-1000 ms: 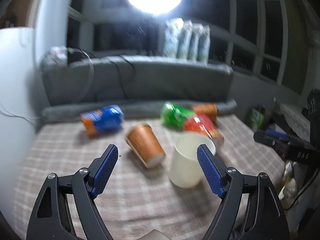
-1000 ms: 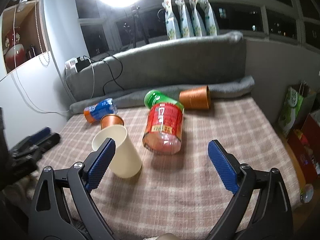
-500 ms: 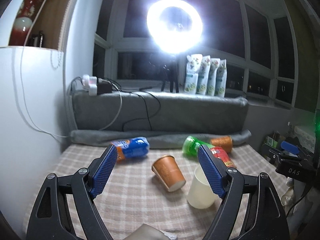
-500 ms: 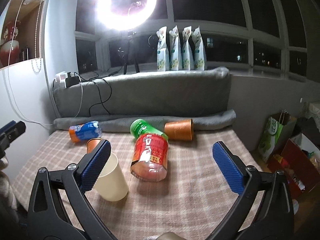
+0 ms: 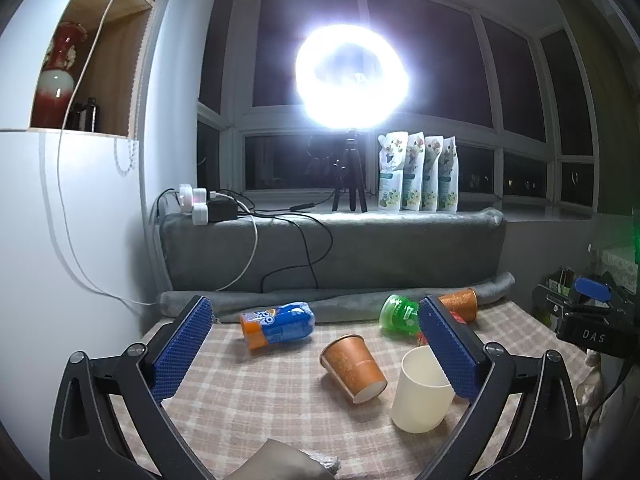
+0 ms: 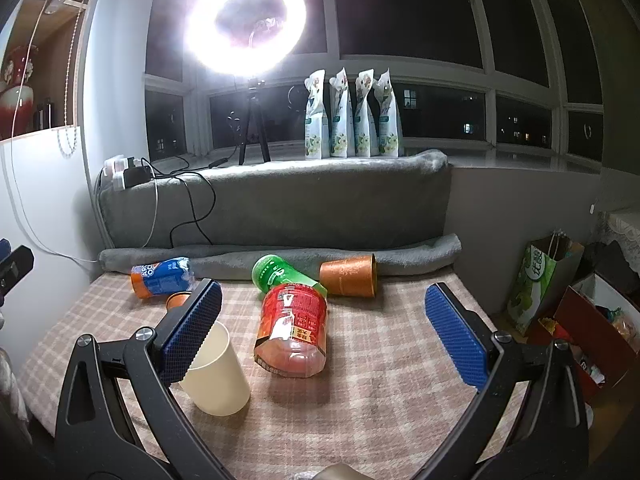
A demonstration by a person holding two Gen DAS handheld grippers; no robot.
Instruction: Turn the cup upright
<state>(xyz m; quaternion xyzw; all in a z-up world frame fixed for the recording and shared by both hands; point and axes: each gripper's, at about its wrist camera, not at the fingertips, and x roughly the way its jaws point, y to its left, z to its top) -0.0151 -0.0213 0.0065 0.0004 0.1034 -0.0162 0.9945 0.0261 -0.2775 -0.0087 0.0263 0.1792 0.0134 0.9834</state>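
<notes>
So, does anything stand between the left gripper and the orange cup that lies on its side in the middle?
Nothing visible stands between the open left gripper and the orange cup. But the cream cup stands upright close on its right, so a finger may have little room there.

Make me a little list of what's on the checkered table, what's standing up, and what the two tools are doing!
surface: checkered cloth
standing: cream cup, mouth up
lying down: orange cup beside the cream cup; second orange cup by the grey roll; red bottle; green bottle; blue bottle
left tool: open, holding nothing, above the cloth
right tool: open, holding nothing
behind: ring light, four pouches on the sill
</notes>
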